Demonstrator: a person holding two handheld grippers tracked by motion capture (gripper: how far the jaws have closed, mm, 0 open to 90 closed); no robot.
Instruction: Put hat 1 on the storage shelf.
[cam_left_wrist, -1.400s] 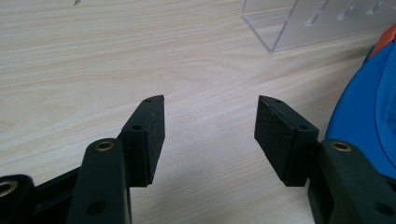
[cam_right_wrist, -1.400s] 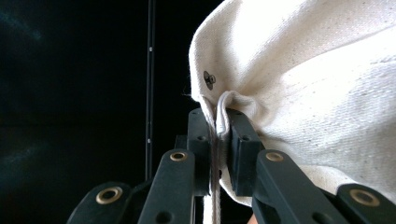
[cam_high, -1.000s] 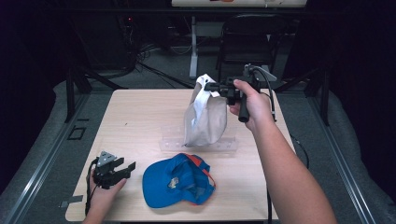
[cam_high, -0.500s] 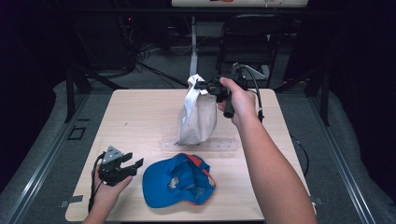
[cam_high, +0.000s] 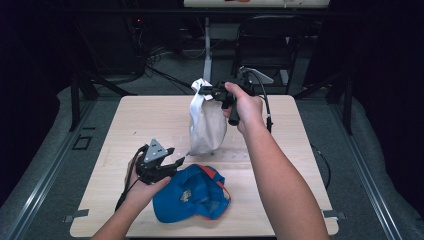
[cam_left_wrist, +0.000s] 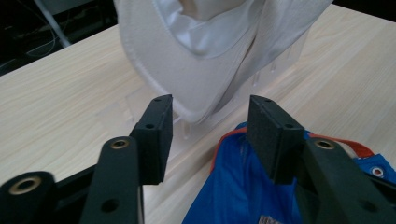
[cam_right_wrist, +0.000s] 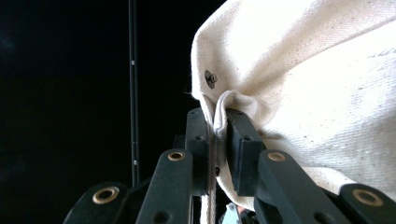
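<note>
My right gripper (cam_right_wrist: 217, 140) clenches the white cap (cam_high: 206, 125); left gripper (cam_left_wrist: 210, 135), released, should bracket its brim squarely.

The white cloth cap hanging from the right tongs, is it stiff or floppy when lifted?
Probably floppy: the white cloth cap sags and bunches between the right tongs. Likely light, since a pinch of one edge carries it. Its brim looks stiffer.

Right gripper (cam_right_wrist: 216, 140), fingers (cam_right_wrist: 240, 149) pinched on cream cap (cam_right_wrist: 303, 93) fabric, dark background

Pale wooden table (cam_high: 150, 115); dark room; grey floor (cam_high: 45, 150)
</note>
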